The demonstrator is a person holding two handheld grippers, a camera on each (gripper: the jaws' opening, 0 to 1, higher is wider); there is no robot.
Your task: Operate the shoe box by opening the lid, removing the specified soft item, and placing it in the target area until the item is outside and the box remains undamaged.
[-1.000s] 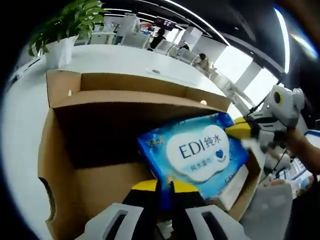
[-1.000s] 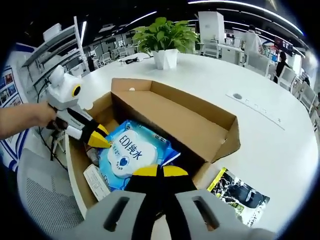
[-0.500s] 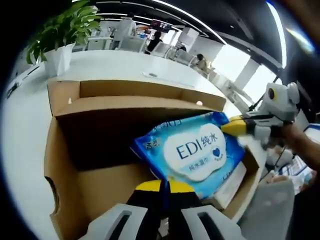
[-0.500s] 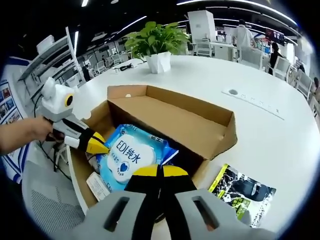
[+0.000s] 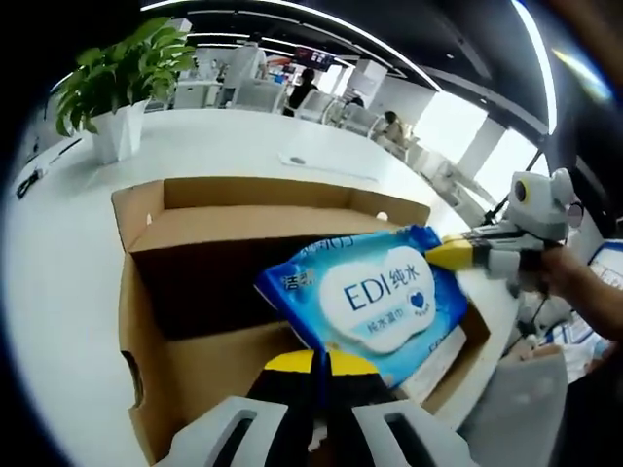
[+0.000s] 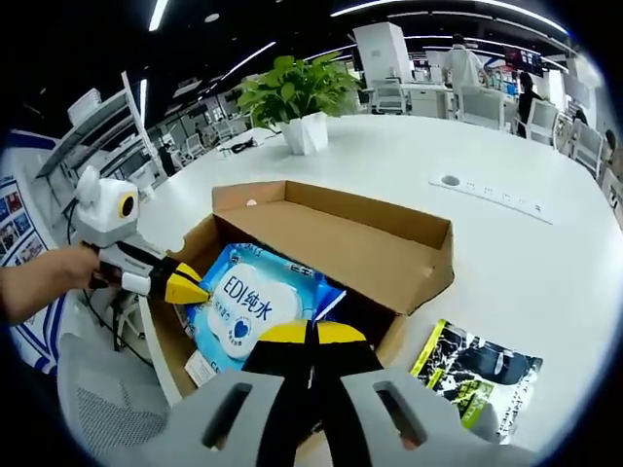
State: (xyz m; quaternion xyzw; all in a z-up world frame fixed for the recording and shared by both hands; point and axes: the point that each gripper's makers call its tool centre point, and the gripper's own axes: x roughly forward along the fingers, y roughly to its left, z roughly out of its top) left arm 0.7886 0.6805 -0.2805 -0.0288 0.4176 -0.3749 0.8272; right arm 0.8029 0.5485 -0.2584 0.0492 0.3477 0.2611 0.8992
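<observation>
Office desks and a potted plant (image 6: 292,97) back the white surface (image 6: 506,243). Both grippers, left (image 5: 313,362) and right (image 6: 310,333), pinch opposite ends of the wipes pack (image 5: 370,297), raised over the open shoe box (image 6: 389,263). Next, I judge: carry it clear onto the surface.

A wide white table (image 6: 545,263) curves across an open office. A potted plant (image 6: 292,97) in a white pot stands on it. Strip lights (image 5: 321,15) run along the dark ceiling, bright windows (image 5: 462,131) glow, and chairs (image 6: 477,102) and desks sit behind.
</observation>
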